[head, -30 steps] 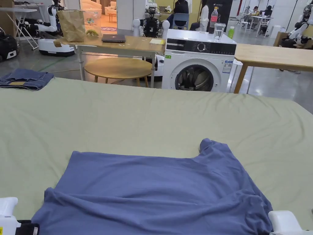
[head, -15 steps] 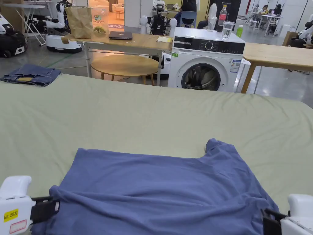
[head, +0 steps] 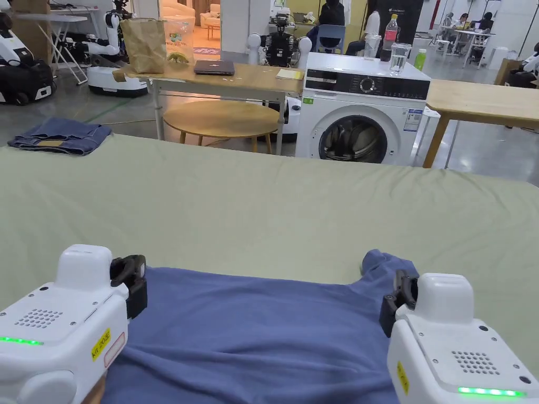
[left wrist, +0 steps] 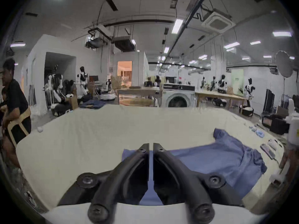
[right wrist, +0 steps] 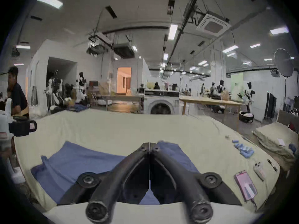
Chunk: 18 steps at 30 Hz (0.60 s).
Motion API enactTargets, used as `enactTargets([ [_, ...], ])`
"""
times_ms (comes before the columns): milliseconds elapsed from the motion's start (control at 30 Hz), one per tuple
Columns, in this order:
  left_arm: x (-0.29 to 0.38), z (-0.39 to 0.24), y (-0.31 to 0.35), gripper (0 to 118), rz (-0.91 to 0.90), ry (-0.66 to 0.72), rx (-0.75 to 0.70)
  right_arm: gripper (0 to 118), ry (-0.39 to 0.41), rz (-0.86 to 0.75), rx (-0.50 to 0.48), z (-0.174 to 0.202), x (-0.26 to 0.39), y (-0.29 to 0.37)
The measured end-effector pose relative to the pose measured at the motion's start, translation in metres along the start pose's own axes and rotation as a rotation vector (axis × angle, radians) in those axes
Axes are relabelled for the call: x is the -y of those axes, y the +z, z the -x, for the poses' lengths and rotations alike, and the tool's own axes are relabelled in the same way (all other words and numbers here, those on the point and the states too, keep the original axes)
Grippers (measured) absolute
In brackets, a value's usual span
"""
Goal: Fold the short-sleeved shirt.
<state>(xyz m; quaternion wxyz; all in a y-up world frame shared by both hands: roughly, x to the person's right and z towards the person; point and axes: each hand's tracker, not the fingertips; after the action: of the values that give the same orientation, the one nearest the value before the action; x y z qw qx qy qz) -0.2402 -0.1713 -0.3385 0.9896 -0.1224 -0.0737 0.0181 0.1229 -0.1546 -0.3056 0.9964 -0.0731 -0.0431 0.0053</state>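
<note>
Both grippers, left gripper (head: 128,271) and right gripper (head: 404,289), jaws pressed nearly together, have swept from the near hem up over the blue shirt (head: 263,331) lying on the bed (head: 263,210), likely completing a fold.

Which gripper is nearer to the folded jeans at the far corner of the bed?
Left. The left gripper is on the same side as the folded jeans, at the blue shirt's left edge. The right gripper is farther across.
</note>
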Motion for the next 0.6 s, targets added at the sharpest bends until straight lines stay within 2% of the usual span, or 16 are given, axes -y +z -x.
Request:
enactTargets([
  [233,-0.014,0.016,-0.028,0,0.055,0.015,-0.024,0,0.043,0.06,-0.017,0.022,-0.003,-0.024],
  [433,-0.027,0.064,-0.098,0,0.315,0.105,-0.013,0,0.02,0.138,-0.059,0.017,0.003,-0.049],
  [600,-0.023,0.097,-0.167,0,0.549,0.169,0.066,0,0.03,0.213,-0.043,0.006,0.015,-0.067],
])
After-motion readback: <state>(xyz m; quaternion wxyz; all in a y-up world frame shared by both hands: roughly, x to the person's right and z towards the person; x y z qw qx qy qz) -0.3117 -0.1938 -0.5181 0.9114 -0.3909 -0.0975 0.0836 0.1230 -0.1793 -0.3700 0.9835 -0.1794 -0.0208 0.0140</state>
